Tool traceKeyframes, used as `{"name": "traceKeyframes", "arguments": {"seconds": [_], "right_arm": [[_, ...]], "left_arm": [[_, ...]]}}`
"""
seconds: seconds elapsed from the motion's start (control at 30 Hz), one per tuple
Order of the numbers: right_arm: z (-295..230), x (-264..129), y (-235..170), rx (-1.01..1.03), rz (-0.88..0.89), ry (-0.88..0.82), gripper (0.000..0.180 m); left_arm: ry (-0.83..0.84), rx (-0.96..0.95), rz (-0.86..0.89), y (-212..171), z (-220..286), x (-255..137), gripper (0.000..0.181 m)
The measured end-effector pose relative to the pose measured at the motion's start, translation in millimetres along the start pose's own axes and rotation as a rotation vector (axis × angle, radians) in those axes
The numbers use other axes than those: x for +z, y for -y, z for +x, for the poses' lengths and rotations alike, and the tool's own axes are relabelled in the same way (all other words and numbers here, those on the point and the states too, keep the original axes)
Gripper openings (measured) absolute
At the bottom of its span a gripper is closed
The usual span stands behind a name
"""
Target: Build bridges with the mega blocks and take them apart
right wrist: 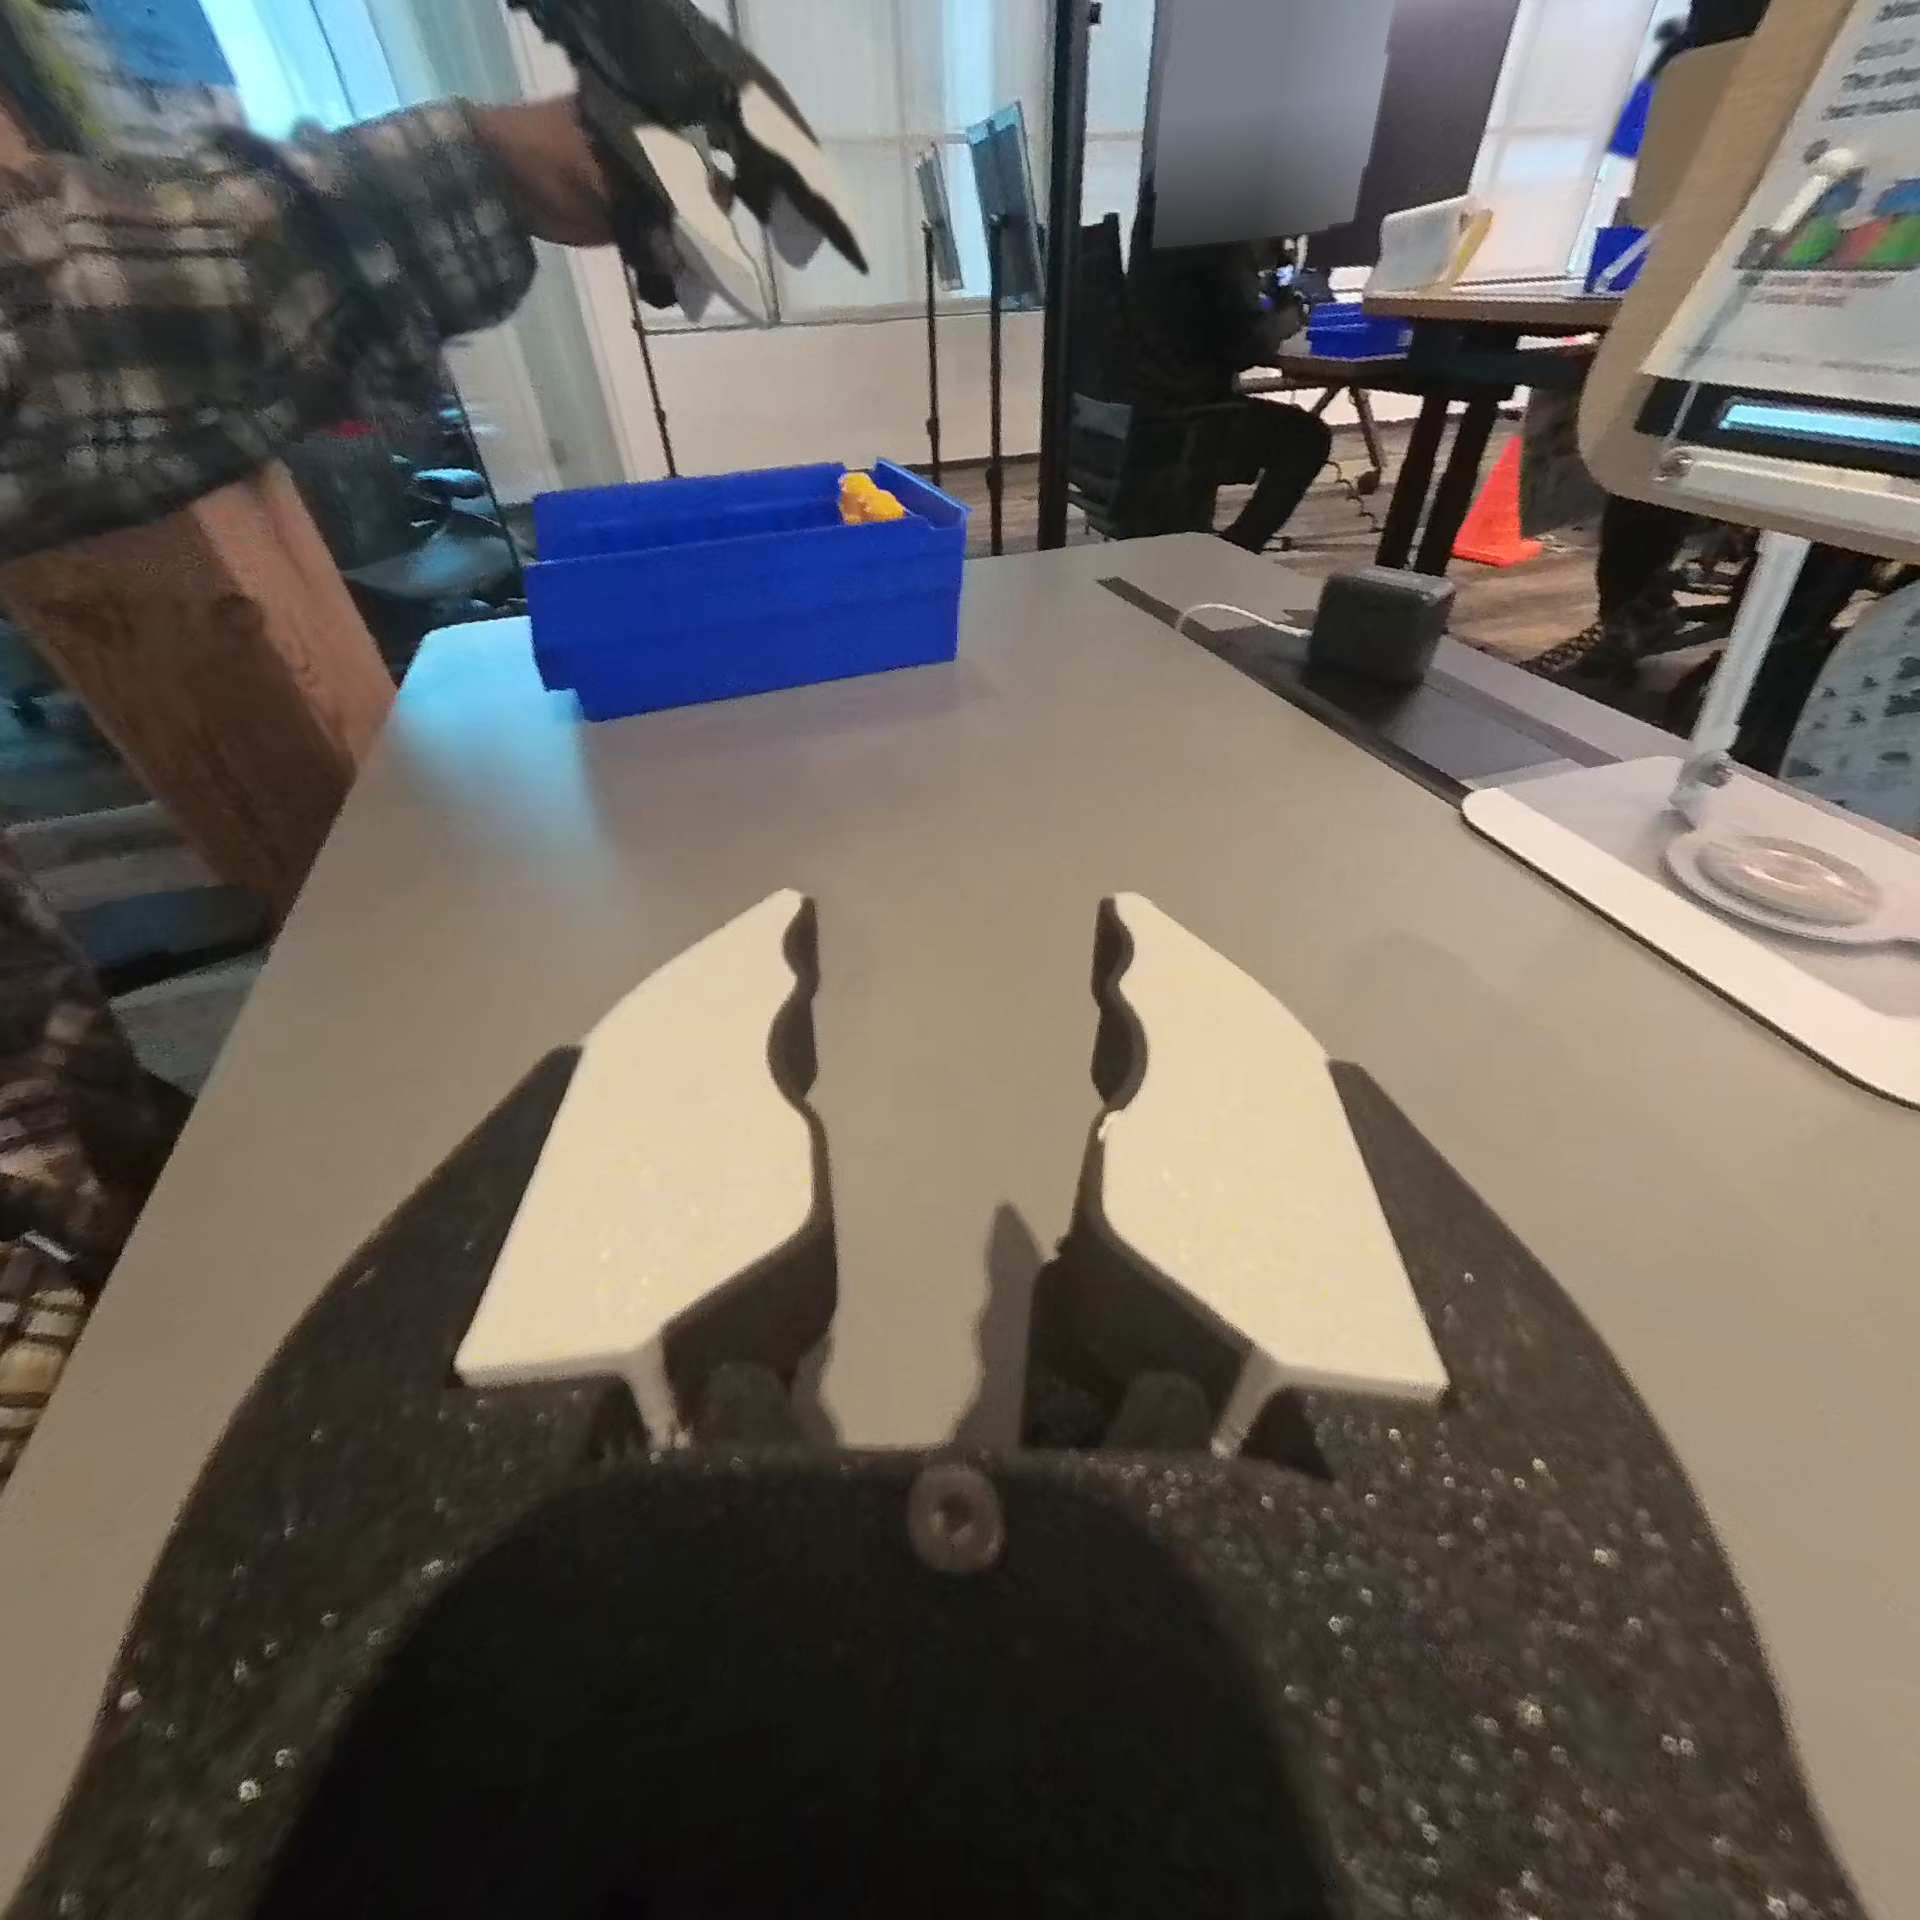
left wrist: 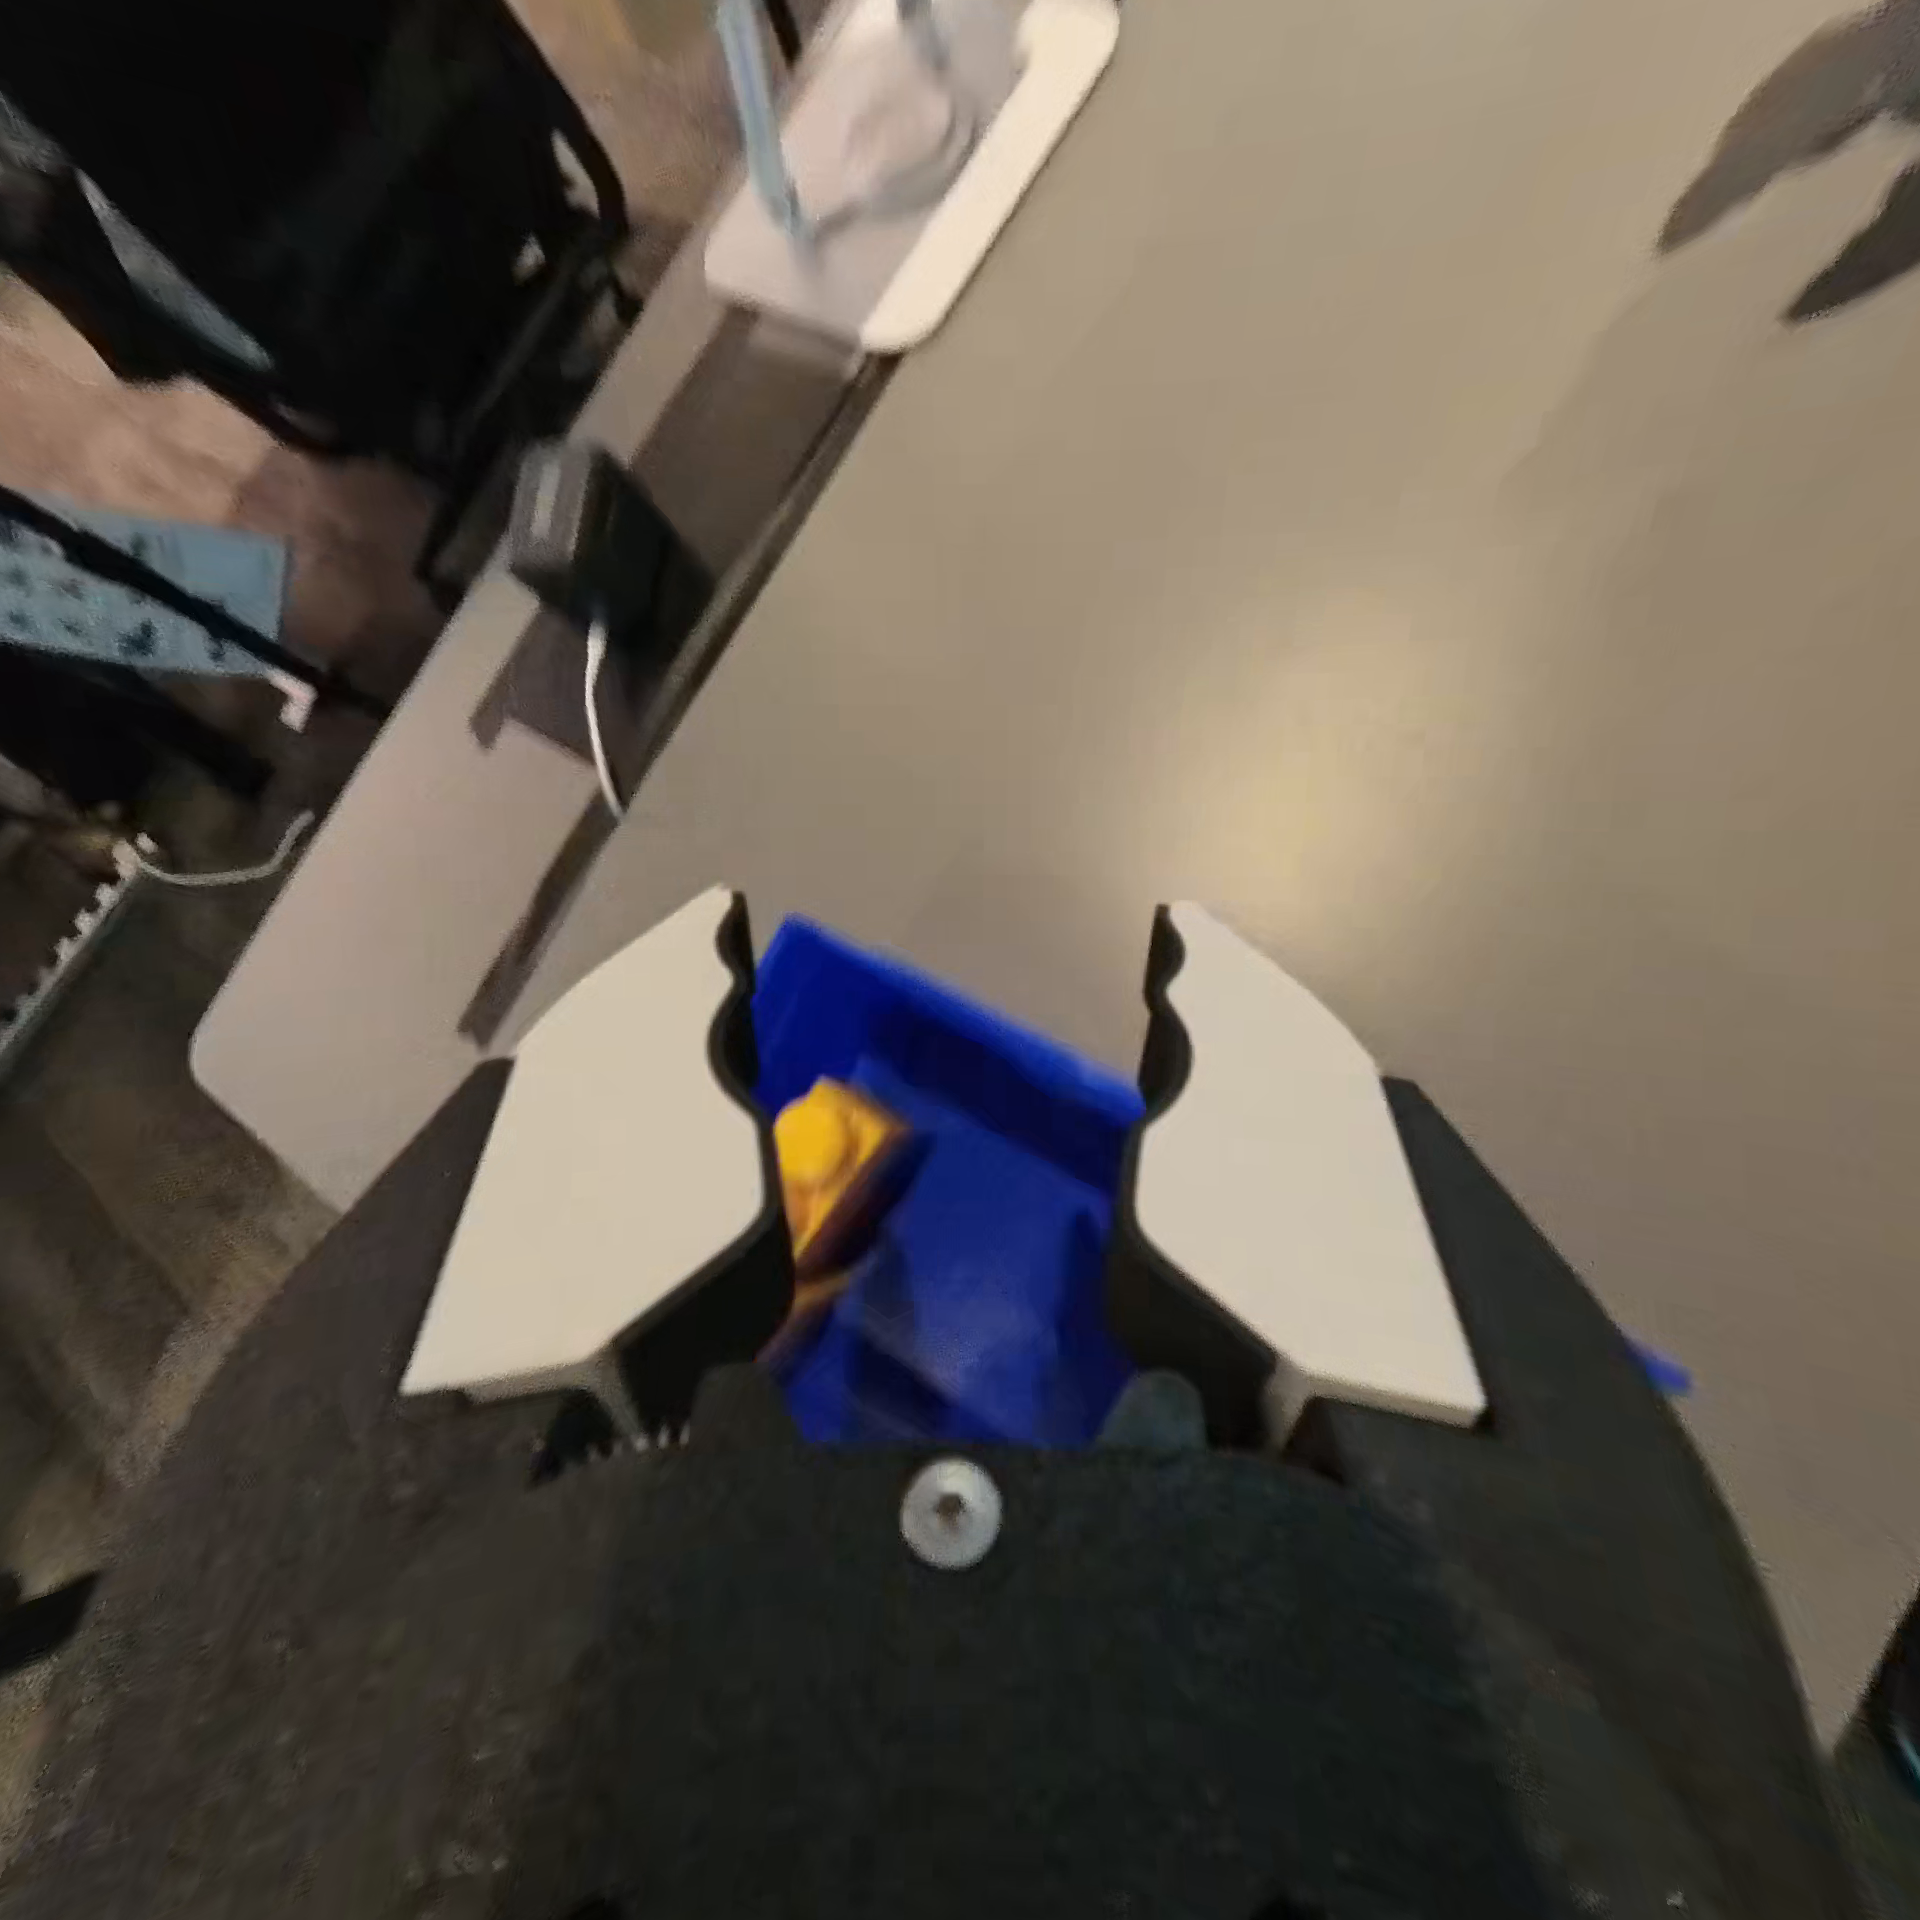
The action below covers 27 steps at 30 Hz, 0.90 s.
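Note:
A blue bin (right wrist: 748, 613) stands at the far end of the grey table (right wrist: 1039, 810) with a yellow block (right wrist: 871, 501) inside it. My left gripper (right wrist: 831, 197) is held high above the bin, open and empty. In the blurred left wrist view the left gripper (left wrist: 951, 920) looks down on the bin (left wrist: 935, 997) and the yellow block (left wrist: 831, 1143), framed between its spread fingers. My right gripper (right wrist: 953, 904) is open and empty, low over the near part of the table. It also shows blurred in the left wrist view (left wrist: 1787, 197).
A white stand base (right wrist: 1704, 904) with a post sits at the table's right edge. A black cube (right wrist: 1377, 623) with a white cable sits in a dark groove. A plaid sleeve (right wrist: 260, 291) and a wooden post (right wrist: 208, 665) are on the left. Some 45 cm of space lies between my two pairs of fingers.

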State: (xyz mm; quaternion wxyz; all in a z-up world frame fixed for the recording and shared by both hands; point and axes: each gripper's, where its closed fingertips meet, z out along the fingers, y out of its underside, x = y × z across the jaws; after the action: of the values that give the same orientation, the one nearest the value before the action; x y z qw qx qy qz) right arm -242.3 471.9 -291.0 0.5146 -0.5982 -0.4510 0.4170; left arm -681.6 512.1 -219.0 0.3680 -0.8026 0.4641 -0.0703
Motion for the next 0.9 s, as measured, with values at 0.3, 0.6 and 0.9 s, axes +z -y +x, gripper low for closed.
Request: {"name": "traceKeyframes", "arguments": {"seconds": [0.3, 0.6, 0.9], "right_arm": [[-9, 4, -3, 0.005, 0.019, 0.071, 0.051], [-13, 8, -9, 0.028, 0.008, 0.109, 0.051], [-17, 9, -10, 0.046, 0.007, 0.143, 0.050]], "left_arm": [[-0.053, 0.118, -0.281, -93, -35, 19, 0.063], [-0.095, 0.165, -0.416, -124, -46, 50, 0.061], [-0.101, 0.175, -0.494, -148, -50, 66, 0.057]]}}
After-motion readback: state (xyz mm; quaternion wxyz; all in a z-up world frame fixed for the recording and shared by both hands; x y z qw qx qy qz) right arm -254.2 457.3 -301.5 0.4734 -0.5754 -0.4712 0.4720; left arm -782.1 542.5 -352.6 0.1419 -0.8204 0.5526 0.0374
